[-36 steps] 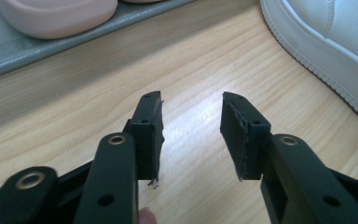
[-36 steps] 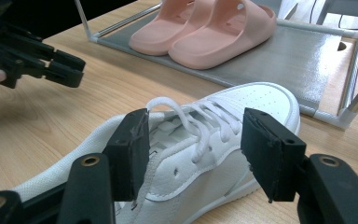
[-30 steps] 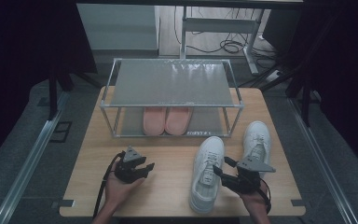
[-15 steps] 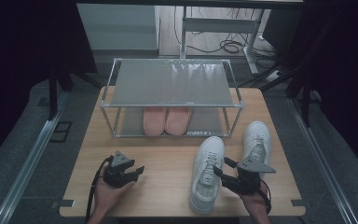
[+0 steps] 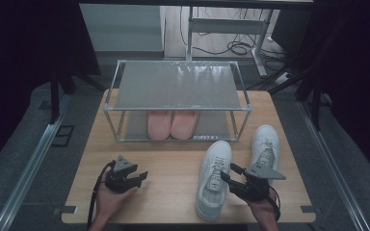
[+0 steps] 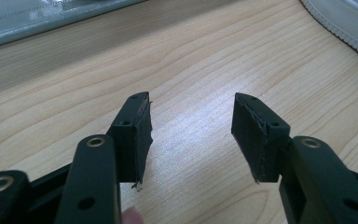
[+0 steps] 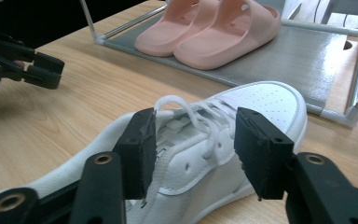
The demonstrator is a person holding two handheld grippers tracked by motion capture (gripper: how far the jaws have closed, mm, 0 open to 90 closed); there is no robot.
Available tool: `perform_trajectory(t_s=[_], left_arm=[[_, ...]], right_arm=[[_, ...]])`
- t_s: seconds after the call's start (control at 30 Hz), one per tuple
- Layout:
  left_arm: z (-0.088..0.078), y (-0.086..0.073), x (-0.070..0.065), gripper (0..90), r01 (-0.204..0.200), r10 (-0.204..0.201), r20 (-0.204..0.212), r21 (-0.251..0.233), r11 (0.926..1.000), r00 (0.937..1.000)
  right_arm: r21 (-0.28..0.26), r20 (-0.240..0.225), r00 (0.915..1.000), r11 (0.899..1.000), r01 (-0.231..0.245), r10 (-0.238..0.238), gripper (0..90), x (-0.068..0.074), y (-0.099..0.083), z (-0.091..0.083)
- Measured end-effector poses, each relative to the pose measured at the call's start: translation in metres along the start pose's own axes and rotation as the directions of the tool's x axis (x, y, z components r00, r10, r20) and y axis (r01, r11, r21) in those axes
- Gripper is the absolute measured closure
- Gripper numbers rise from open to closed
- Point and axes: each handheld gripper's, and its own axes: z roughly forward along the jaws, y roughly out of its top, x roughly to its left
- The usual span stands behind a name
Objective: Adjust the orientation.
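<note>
White sneaker (image 7: 242, 121), pink slippers (image 7: 214, 28)

A pair of pink slippers (image 5: 172, 124) sits side by side on the lower shelf of a metal shoe rack (image 5: 177, 85). The rack stands on the wooden surface (image 5: 173, 192). Cables (image 5: 231, 47) lie on the floor beyond.

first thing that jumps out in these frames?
The two white sneakers on the wooden table: the left sneaker lies right before the right gripper, whose fingers have just been closing around its laces without yet pressing on them. The right sneaker sits beside it. Behind, pink slippers share the lower shelf of a metal rack; the left gripper is open over bare wood.
</note>
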Motion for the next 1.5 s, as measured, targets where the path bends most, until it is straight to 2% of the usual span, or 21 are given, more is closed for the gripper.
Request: perform_trajectory(t_s=[0.13,0.23,0.27,0.3,0.4,0.43,0.57,0.67,0.87,1.0,1.17,1.37,1.43,1.5], left_arm=[[-0.002,0.0,0.0,48.2,0.002,-0.002,-0.007,-0.008,1.0,1.0],[-0.003,0.001,0.002,48.2,0.007,-0.007,-0.009,-0.012,0.9999,0.9999],[-0.003,0.001,0.002,48.2,0.007,-0.007,-0.009,-0.012,0.9999,0.9999],[-0.004,0.001,0.002,48.2,0.008,-0.008,-0.01,-0.014,0.9999,0.9999],[-0.005,0.001,0.003,48.2,0.011,-0.011,-0.011,-0.018,0.9998,0.9999],[-0.006,0.001,0.003,48.2,0.013,-0.013,-0.01,-0.019,0.9997,0.9999],[-0.006,0.001,0.003,48.3,0.015,-0.015,-0.008,-0.021,0.9997,0.9998],[-0.007,0.001,0.003,48.2,0.015,-0.016,-0.008,-0.025,0.9996,0.9998],[-0.008,0.002,0.002,48.3,0.018,-0.018,-0.007,-0.024,0.9995,0.9998],[-0.007,0.001,0.002,48.3,0.016,-0.017,-0.003,-0.021,0.9997,0.9999],[-0.007,0.001,0.002,48.2,0.017,-0.017,-0.005,-0.022,0.9996,0.9998],[-0.004,-0.001,0.003,48.2,0.019,-0.019,-0.005,-0.005,0.9998,0.9998],[-0.003,-0.001,0.003,48.2,0.021,-0.021,-0.005,-0.002,0.9998,0.9998],[-0.002,-0.001,0.002,48.2,0.02,-0.02,-0.005,-0.001,0.9998,0.9998]], right_arm=[[-0.003,-0.015,0.9998,1.0,-0.013,0.013,56.8,0.002,0.0,-0.001],[0.004,-0.035,0.9992,1.0,-0.018,0.018,65.2,0.003,-0.001,-0.003],[0.004,-0.035,0.9992,1.0,-0.018,0.018,65.2,0.003,-0.001,-0.003],[0.01,-0.049,0.9987,1.0,-0.014,0.014,72.2,0.005,-0.002,-0.004],[0.008,-0.042,0.9991,1.0,0.002,-0.002,77.6,0.008,-0.002,-0.004],[0.007,-0.031,0.9995,1.0,0.009,-0.009,82.3,0.009,-0.001,-0.006],[-0.007,-0.05,0.9987,1.0,0.01,-0.011,89.2,0.013,0.001,-0.012],[-0.002,-0.066,0.9976,1.0,0.021,-0.021,89.7,0.018,0.001,-0.013],[0.041,-0.124,0.9903,0.997,0.068,-0.063,89.9,0.04,-0.004,-0.008],[0.066,-0.14,0.9879,0.995,0.078,-0.068,89.9,0.046,-0.011,-0.003],[0.1,-0.127,0.9899,0.992,0.076,-0.063,89.9,0.045,-0.017,-0.001],[0.13,-0.102,0.9935,0.989,0.064,-0.051,90.0,0.037,-0.026,-0.005],[0.125,-0.114,0.9927,0.991,0.054,-0.04,90.0,0.034,-0.027,-0.007],[0.13,-0.113,0.9924,0.99,0.063,-0.048,90.0,0.034,-0.026,-0.007]])
